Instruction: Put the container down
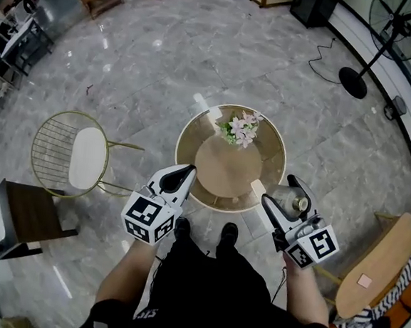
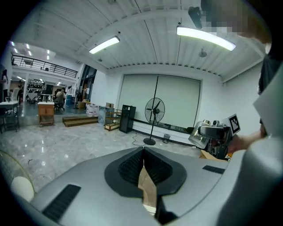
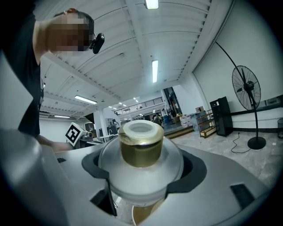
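My right gripper (image 1: 287, 192) is shut on a clear glass container (image 1: 293, 202) with a gold neck, held in the air just right of the round table (image 1: 194, 126). In the right gripper view the container (image 3: 140, 163) fills the space between the jaws, its gold neck (image 3: 141, 149) pointing up and away. My left gripper (image 1: 187, 172) hangs shut and empty over the table's near left edge; its jaws meet in the left gripper view (image 2: 143, 164), where the right gripper with the container (image 2: 203, 133) shows at the right.
A pot of pink and white flowers (image 1: 240, 129) stands at the back of the table. A wire chair (image 1: 72, 154) is to the left, a wooden bench (image 1: 374, 264) to the right, a standing fan (image 1: 381, 46) far right. The person's shoes (image 1: 205, 231) are below the table.
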